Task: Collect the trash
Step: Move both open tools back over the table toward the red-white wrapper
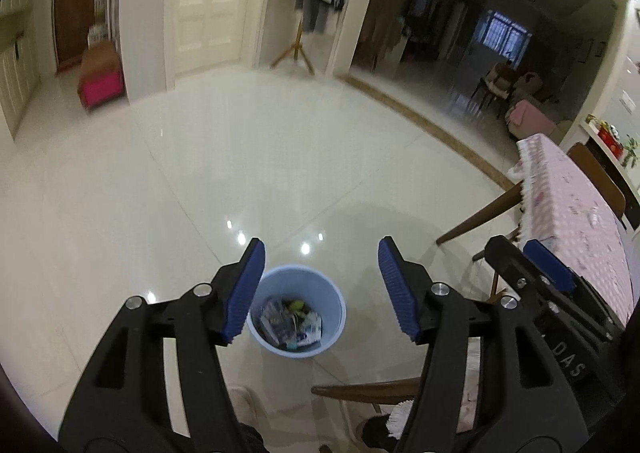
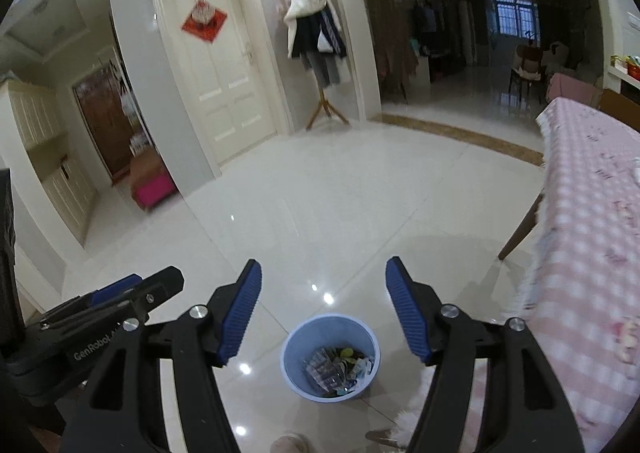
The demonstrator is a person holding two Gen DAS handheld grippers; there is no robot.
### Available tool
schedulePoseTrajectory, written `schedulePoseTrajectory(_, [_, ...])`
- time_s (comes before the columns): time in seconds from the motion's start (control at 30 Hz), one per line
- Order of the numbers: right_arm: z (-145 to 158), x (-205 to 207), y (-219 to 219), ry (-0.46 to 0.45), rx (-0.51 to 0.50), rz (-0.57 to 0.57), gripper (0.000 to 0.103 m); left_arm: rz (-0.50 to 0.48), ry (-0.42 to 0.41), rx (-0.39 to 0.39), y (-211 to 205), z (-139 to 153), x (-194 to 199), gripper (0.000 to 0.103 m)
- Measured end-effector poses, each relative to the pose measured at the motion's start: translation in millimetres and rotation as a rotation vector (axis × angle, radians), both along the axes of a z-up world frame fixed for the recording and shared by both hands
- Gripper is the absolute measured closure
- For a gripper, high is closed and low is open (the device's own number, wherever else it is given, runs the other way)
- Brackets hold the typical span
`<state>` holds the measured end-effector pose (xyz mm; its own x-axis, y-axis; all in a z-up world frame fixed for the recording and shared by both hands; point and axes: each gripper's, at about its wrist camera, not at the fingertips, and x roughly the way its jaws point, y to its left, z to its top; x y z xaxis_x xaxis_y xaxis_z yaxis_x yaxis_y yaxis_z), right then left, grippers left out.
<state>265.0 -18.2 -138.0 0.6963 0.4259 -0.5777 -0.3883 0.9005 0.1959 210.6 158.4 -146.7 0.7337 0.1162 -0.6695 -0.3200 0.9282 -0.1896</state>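
Observation:
A light blue trash bin [image 1: 298, 311] stands on the glossy white floor, with several wrappers and scraps [image 1: 290, 323] inside it. My left gripper [image 1: 320, 289] is open and empty, held high above the bin. The bin also shows in the right wrist view [image 2: 330, 357], with the trash [image 2: 338, 371] in it. My right gripper [image 2: 324, 317] is open and empty, also above the bin. The right gripper shows in the left wrist view at the right [image 1: 540, 273]. The left gripper shows in the right wrist view at the lower left [image 2: 116, 297].
A table with a pink checked cloth [image 2: 592, 221] stands at the right, with wooden legs [image 1: 476, 219] and a chair [image 1: 368, 391] beside it. A coat stand [image 2: 316, 53], a white door [image 2: 216, 69] and a pink stool [image 2: 154, 187] are far off. A foot [image 2: 290, 443] shows below.

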Motion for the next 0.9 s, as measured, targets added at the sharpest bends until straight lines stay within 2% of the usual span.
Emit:
schedulePoseTrajectory(0.17, [32.4, -25.0, -52.7, -0.051, 0.033, -0.043, 0.038, -0.06, -0.07, 0.049, -46.7, 38.5, -17.7, 0.04])
schedulePoseTrajectory(0.43, [54.4, -52.0, -177.8, -0.086, 0.058, -0.245, 0.037, -0.262, -0.093, 0.066, -145.3, 59.3, -8.3, 0.038])
schedulePoseTrajectory(0.67, [41.3, -65.1, -298.7, -0.063, 0.079, -0.443, 0.036, -0.482, -0.032, 0.093, -248.0, 59.2, 10.3, 0.033])
schedulePoseTrajectory(0.9, [14.2, -83.3, -403.8, -0.003, 0.095, -0.689, 0.035, -0.615, 0.029, 0.122, -322.2, 48.8, 19.2, 0.032])
